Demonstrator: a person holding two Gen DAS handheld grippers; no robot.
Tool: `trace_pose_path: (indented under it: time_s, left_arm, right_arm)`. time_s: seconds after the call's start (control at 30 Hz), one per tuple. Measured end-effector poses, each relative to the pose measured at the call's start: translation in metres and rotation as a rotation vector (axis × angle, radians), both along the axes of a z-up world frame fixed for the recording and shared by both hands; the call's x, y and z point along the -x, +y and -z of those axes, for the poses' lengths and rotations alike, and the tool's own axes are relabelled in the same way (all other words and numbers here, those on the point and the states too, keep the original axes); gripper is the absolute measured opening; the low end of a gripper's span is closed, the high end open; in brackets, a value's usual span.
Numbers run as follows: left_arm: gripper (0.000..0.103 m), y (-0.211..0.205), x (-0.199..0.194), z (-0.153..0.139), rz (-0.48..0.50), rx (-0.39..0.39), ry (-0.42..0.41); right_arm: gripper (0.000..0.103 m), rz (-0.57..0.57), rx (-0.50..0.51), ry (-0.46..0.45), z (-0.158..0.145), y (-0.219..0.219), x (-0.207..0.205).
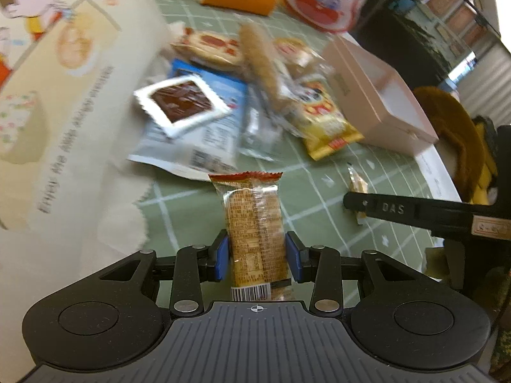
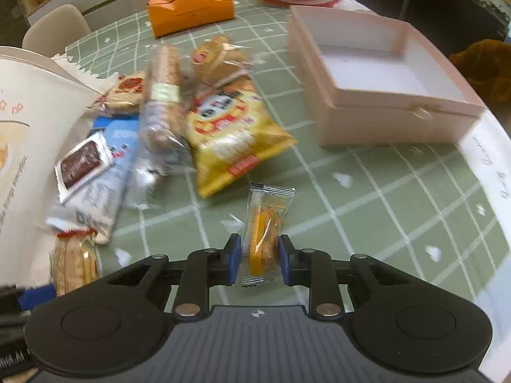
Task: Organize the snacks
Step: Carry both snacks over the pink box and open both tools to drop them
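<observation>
Left wrist view: the left gripper [image 1: 258, 252] is clamped on a biscuit pack [image 1: 254, 223] standing up between its jaws.

Right wrist view: the right gripper [image 2: 259, 258] is clamped on a small candy packet [image 2: 265, 233]; the open box [image 2: 380, 79] sits ahead to the right. The slick wrapper could slip out mid-carry.

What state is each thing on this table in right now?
Left gripper: shut on a cracker packet.
Right gripper: shut on a small clear snack packet.
Pink box: open, nothing in it.
Orange box: closed.
Yellow bag: sealed, lying flat.
Chocolate packet: sealed, lying on a blue bag.
</observation>
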State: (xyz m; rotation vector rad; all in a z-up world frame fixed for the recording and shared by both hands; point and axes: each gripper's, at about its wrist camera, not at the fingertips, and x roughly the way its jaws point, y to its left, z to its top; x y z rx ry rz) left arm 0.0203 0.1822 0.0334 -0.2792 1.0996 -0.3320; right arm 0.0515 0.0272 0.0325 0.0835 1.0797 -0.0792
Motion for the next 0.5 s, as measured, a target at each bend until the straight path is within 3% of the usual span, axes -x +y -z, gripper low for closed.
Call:
trace_pose_path:
  time_s: [0.27, 0.5]
  left_arm:
    - [0.042, -0.049, 0.004, 0.003, 0.129, 0.008, 0.009]
    - [0.042, -0.075, -0.016, -0.008, 0.137, 0.060, -0.004]
  right_arm:
    - [0.023, 0.064, -0.001, -0.024, -0.010, -0.055, 0.037]
    - [0.022, 0.094, -0.025, -0.051, -0.022, -0.095, 0.043]
